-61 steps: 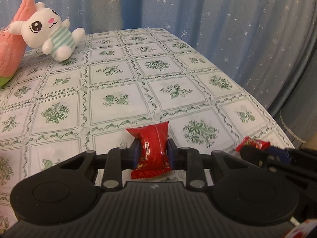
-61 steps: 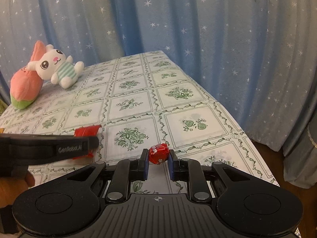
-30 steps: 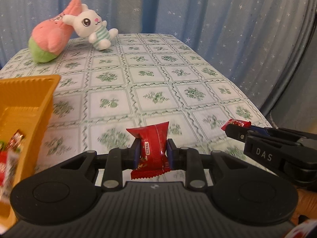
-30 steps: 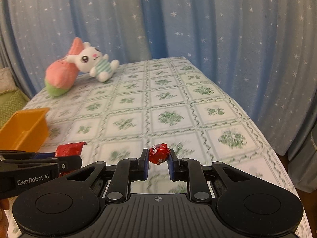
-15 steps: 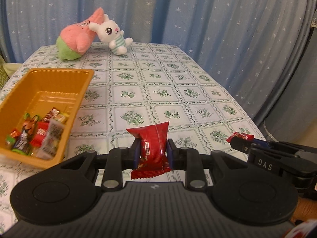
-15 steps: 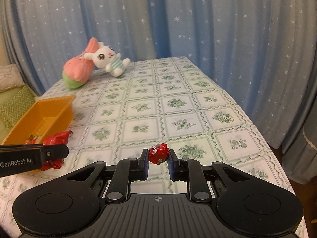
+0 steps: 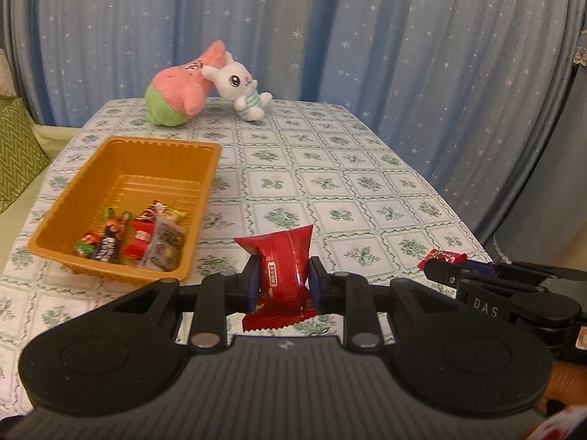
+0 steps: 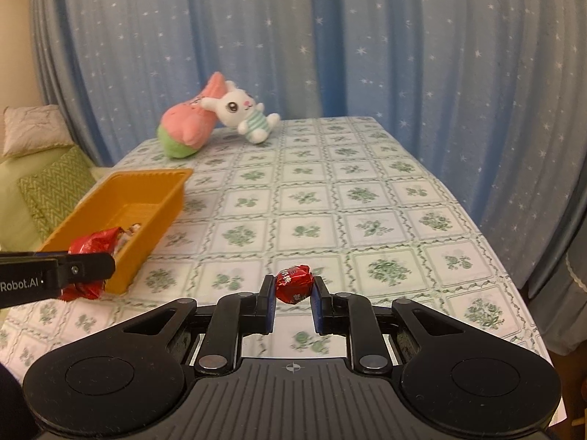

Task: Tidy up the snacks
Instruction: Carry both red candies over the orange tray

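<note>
Item one: my left gripper (image 7: 283,280), jaws clamped on a flat red foil snack packet (image 7: 281,275) that stands upright between the blue pads, held above the near edge of the table with the green floral checked cloth (image 7: 330,183). Item two: my right gripper (image 8: 293,293), jaws pinched on a small round red-wrapped candy (image 8: 294,283), also held over the cloth; in the left view its tip shows at 3 o'clock. Item three: orange rectangular plastic tray (image 7: 84,198), at 10 o'clock from the left gripper, holding a cluster of assorted wrapped sweets (image 7: 135,234) in its near end. Item four: pink and green plush toy (image 7: 179,90) and white plush rabbit in a striped outfit (image 7: 238,86), touching, at 12 o'clock on the far table edge. Backdrop: blue star-print curtain (image 7: 367,36).
</note>
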Tool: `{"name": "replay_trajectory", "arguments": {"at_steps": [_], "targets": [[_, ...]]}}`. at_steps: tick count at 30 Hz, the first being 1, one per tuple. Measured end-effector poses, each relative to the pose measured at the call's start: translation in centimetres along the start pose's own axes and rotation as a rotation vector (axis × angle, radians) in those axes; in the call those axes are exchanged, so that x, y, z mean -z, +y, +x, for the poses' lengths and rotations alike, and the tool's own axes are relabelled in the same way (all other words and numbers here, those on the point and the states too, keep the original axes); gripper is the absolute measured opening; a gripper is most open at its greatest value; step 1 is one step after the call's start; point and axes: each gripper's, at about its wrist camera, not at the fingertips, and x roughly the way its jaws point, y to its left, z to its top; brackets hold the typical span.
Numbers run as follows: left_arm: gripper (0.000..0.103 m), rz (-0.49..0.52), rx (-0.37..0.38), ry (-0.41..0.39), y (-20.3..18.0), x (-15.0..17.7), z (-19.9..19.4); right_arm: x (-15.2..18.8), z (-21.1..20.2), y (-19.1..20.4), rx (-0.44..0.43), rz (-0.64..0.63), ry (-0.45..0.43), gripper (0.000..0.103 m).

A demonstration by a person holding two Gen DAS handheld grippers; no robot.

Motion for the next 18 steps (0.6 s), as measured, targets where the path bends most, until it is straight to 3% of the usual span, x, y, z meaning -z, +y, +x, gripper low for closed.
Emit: {"name": "replay_trajectory", "arguments": {"at_steps": [18], "targets": [[0.024,-0.025,-0.039,-0.008,3.2,0.8,-2.7,0.0,-0.5,3.6,-0.064,-0.061,-0.004,0.020]]}}
